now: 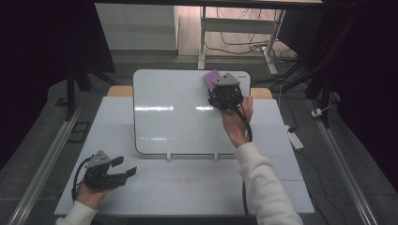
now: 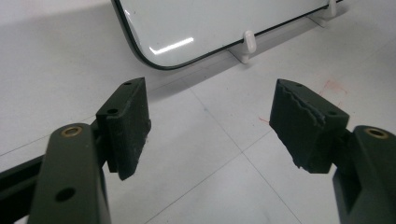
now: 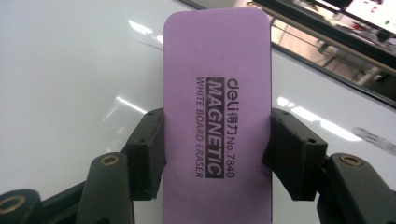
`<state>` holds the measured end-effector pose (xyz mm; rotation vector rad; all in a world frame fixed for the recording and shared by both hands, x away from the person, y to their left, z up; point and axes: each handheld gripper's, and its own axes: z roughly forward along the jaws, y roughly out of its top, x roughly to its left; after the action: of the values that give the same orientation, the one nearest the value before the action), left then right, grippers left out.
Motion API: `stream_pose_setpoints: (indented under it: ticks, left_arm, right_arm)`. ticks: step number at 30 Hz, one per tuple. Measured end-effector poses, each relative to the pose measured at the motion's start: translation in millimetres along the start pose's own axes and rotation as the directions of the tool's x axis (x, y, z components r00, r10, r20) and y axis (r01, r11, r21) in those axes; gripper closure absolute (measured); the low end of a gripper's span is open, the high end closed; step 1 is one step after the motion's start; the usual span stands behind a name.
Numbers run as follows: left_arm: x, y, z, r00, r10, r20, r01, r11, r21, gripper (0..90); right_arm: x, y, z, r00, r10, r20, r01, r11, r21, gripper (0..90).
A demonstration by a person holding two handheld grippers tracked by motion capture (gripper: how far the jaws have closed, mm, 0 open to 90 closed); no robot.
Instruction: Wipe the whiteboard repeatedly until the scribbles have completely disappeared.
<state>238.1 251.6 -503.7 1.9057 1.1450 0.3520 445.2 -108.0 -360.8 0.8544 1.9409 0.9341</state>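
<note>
A white whiteboard point(image 1: 173, 117) lies flat on the table, its near rim resting on two small white clips point(image 2: 249, 43). At the board's far right corner my right gripper point(image 1: 220, 88) is shut on a purple magnetic whiteboard eraser point(image 3: 217, 107), gripping it by its long sides. The eraser point(image 1: 211, 77) lies flat against the board surface point(image 3: 70, 84). My left gripper point(image 1: 126, 168) rests on the table near the front left, jaws wide apart with nothing between them; its pads point(image 2: 128, 126) hover over bare tabletop just short of the board's near left corner point(image 2: 154, 60).
The white table point(image 1: 187, 187) has a faint red smudge point(image 2: 331, 86) in front of the board. Metal rails run along both sides of the table on the floor. Beyond the far edge stand a desk frame and loose cables point(image 1: 248, 44).
</note>
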Motion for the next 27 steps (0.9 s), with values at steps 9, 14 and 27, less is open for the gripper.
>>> stream_pose_setpoints:
  ticks: [9,14,27]
  left_arm:
    - [1.0,-0.6,-1.0,1.0,-0.002,-0.001,0.002,1.0,-0.004,29.2]
    - [1.5,-0.4,-0.8,1.0,-0.001,0.001,0.001,1.0,-0.003,29.2]
    - [1.0,0.5,-0.2,1.0,0.001,0.003,-0.001,1.0,-0.003,29.1]
  right_arm:
    - [34.2,14.3,8.5,0.9943,-0.094,-0.051,0.094,0.996,0.002,41.2]
    - [-12.1,0.1,-4.0,0.9997,-0.01,0.024,0.01,1.0,0.019,41.2]
    - [11.1,4.4,3.2,0.9991,-0.043,0.001,0.043,0.999,0.002,41.2]
